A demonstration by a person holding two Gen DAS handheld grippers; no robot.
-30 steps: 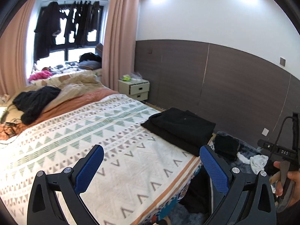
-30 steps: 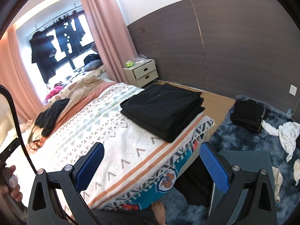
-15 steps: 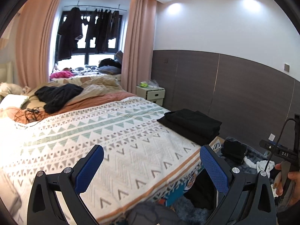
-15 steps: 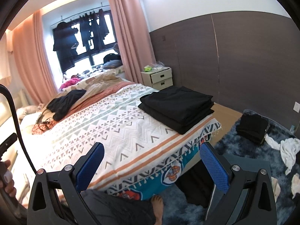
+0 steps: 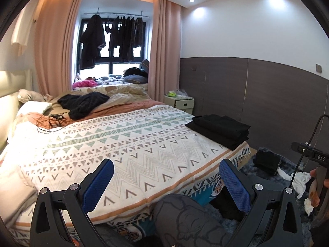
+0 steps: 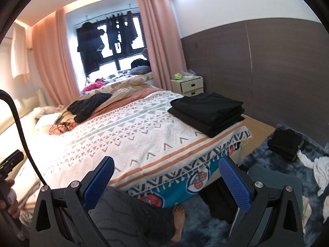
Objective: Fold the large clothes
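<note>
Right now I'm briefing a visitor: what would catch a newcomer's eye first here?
Probably the neat stack of folded black clothes at the right foot corner of the bed, on the white zigzag-patterned bedspread. Then the crumpled black knit garment near the pillows, and both blue-padded grippers, the left gripper and right gripper, open and empty.

Bedspread white, rows of grey and teal triangles, zigzags, dots; orange stripe along foot edge, teal fringed border below with orange-white round emblems. Folded clothes stack at bed's foot corner plain black. Knit garment near head end black. Blanket under it salmon pink and beige. Curtains pale pink. Wall panel dark brown, wall above white. Rug shaggy blue-grey. Left claw and right claw pads blue, frames black.
</note>
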